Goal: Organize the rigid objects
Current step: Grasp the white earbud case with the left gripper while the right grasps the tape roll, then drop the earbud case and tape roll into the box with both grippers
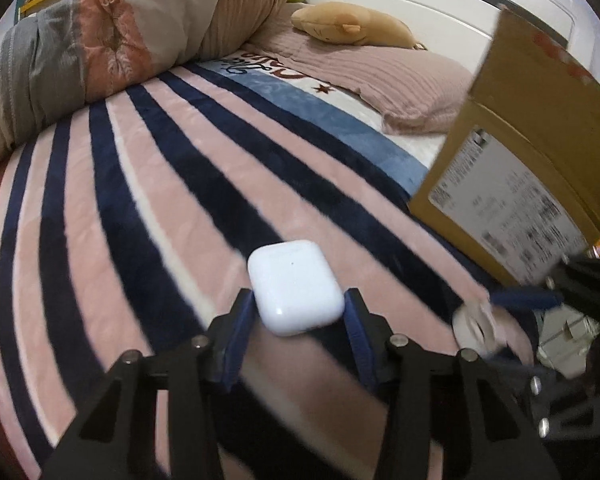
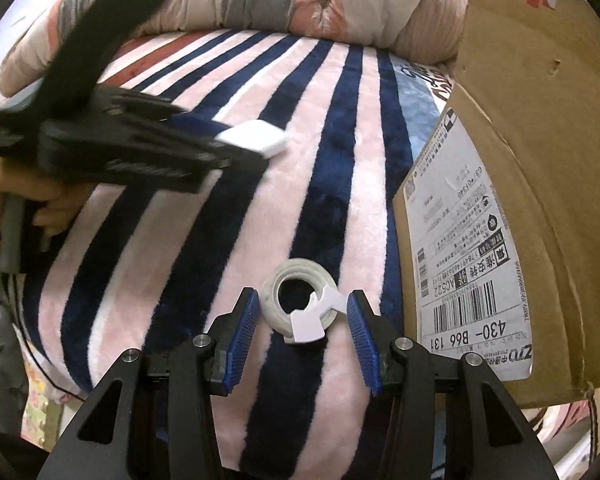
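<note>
A white earbud case [image 1: 296, 286] sits between the blue pads of my left gripper [image 1: 296, 300], which press on both of its sides. From the right wrist view the same left gripper [image 2: 260, 148] reaches in from the left with the earbud case [image 2: 256, 138] at its tips, just over the striped blanket [image 2: 340, 160]. My right gripper [image 2: 303, 300] is shut on a white tape roll [image 2: 276, 300] lying flat on the blanket, its loose tab against the right pad. In the left wrist view the tape roll [image 1: 476, 326] shows blurred at the lower right.
An open cardboard box [image 2: 520, 160] with a shipping label stands at the right, also visible as the box [image 1: 540, 152]. A bunched quilt [image 1: 100, 40], a pink pillow [image 1: 400, 80] and a tan plush toy [image 1: 352, 26] lie at the back. A hand [image 2: 4, 200] holds the left gripper.
</note>
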The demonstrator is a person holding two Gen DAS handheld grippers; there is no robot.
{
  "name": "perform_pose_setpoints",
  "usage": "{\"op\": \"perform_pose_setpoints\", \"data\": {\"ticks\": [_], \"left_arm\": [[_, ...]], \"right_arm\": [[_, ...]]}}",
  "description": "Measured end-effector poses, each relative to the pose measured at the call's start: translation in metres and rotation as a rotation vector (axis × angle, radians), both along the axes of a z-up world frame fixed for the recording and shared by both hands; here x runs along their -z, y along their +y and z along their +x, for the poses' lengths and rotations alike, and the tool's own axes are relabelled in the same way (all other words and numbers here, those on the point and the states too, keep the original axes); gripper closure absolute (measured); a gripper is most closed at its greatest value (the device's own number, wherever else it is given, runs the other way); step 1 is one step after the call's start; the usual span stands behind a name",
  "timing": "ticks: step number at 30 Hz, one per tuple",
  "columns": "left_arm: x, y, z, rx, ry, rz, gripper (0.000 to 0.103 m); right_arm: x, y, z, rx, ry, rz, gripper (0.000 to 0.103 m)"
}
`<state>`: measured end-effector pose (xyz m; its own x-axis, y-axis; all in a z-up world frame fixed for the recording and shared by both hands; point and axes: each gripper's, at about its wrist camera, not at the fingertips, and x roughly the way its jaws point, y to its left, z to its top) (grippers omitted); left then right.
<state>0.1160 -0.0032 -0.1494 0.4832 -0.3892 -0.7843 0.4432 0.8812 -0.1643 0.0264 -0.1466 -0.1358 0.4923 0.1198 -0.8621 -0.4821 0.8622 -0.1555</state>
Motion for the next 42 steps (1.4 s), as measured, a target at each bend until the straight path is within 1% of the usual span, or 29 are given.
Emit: {"op": "perform_pose_setpoints", "data": {"ticks": [2, 5, 7, 9, 13, 16, 20, 22, 25, 28, 31, 37, 39, 42], "left_arm": [[0.000, 0.003, -0.006, 0.006, 0.005, -0.004, 0.061], [0.002, 0.000, -0.007, -0.003, 0.001, 0.009, 0.061], [0.003, -0.002, -0.007, -0.009, -0.007, 0.007, 0.060], [0.004, -0.003, -0.002, -0.022, -0.006, -0.007, 0.060], [0.008, -0.003, 0.005, -0.047, 0.003, -0.024, 0.061], [0.007, -0.002, 0.005, -0.054, 0.002, -0.038, 0.062], [0.005, -0.002, 0.002, -0.053, -0.005, -0.034, 0.062], [0.003, 0.000, -0.001, -0.055, -0.007, -0.036, 0.062], [-0.005, 0.006, -0.009, -0.065, -0.020, -0.035, 0.062], [-0.020, 0.012, -0.021, -0.078, -0.041, -0.032, 0.062], [-0.043, 0.021, -0.039, -0.098, -0.073, -0.041, 0.062], [-0.111, 0.024, -0.084, -0.114, -0.175, -0.031, 0.062], [-0.135, 0.019, -0.098, -0.108, -0.205, -0.032, 0.062], [-0.167, 0.006, -0.110, -0.093, -0.245, -0.033, 0.062]], "right_arm": [[0.002, 0.000, 0.006, 0.000, 0.006, -0.007, 0.061], [0.004, 0.004, 0.006, 0.013, 0.009, -0.031, 0.061], [0.003, 0.001, 0.003, 0.015, 0.020, -0.015, 0.061], [0.004, -0.004, 0.002, 0.026, 0.055, 0.008, 0.061], [0.009, -0.006, 0.010, 0.028, 0.083, 0.045, 0.061], [0.011, -0.004, 0.016, 0.021, 0.076, 0.047, 0.061], [0.013, 0.001, 0.025, 0.001, 0.052, 0.042, 0.061], [0.012, 0.004, 0.026, -0.008, 0.036, 0.035, 0.067], [0.006, 0.008, 0.022, -0.027, 0.003, 0.028, 0.067], [-0.003, 0.010, 0.015, -0.046, -0.018, 0.047, 0.067], [-0.019, 0.016, 0.005, -0.092, -0.051, 0.075, 0.067], [-0.072, 0.022, -0.023, -0.202, -0.143, 0.170, 0.067], [-0.093, 0.020, -0.030, -0.223, -0.183, 0.194, 0.067], [-0.115, 0.009, -0.038, -0.240, -0.239, 0.215, 0.067]]}}
